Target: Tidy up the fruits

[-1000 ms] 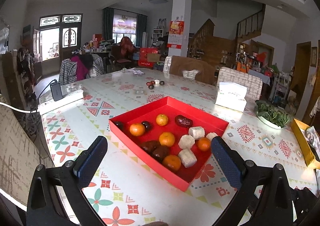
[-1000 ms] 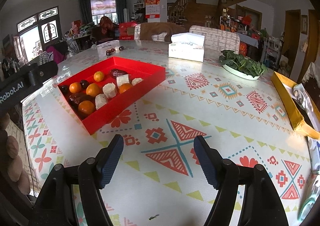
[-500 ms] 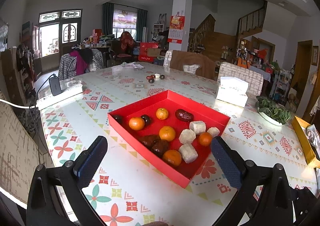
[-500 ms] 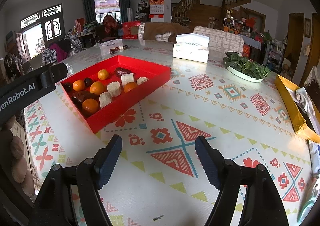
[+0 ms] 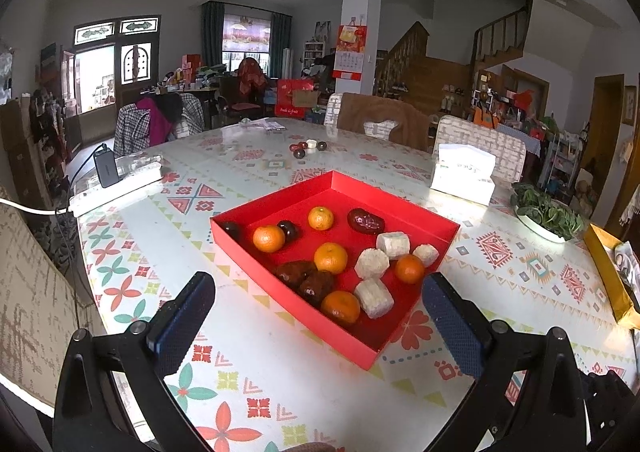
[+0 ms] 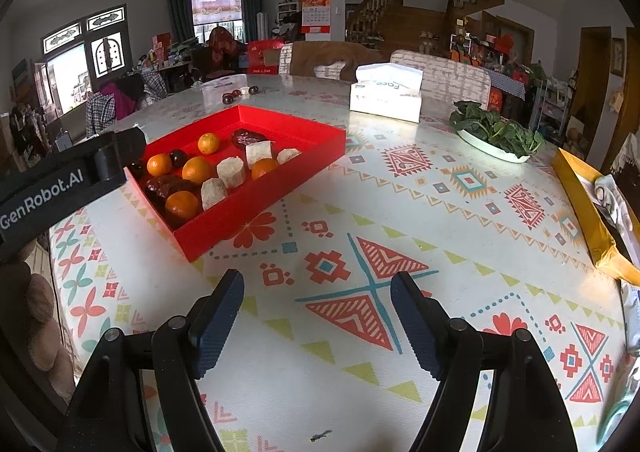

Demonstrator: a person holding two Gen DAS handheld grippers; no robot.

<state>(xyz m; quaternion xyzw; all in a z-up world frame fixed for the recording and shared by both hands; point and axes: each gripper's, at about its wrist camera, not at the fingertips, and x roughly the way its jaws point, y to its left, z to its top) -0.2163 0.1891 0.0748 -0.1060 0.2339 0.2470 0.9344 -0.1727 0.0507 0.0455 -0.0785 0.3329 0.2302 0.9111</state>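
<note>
While both grippers gape empty, left gripper point(image 5: 318, 304), right gripper point(image 6: 317, 306), glossy rectangular red tray point(image 5: 414, 316), round dimpled oranges point(image 5: 330, 257).

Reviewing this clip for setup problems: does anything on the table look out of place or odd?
Yes. A few small dark fruits lie loose on the table, far beyond the red tray that holds the rest. Inside the tray, oranges, dark fruits and pale chunks lie mixed, unsorted.
</note>
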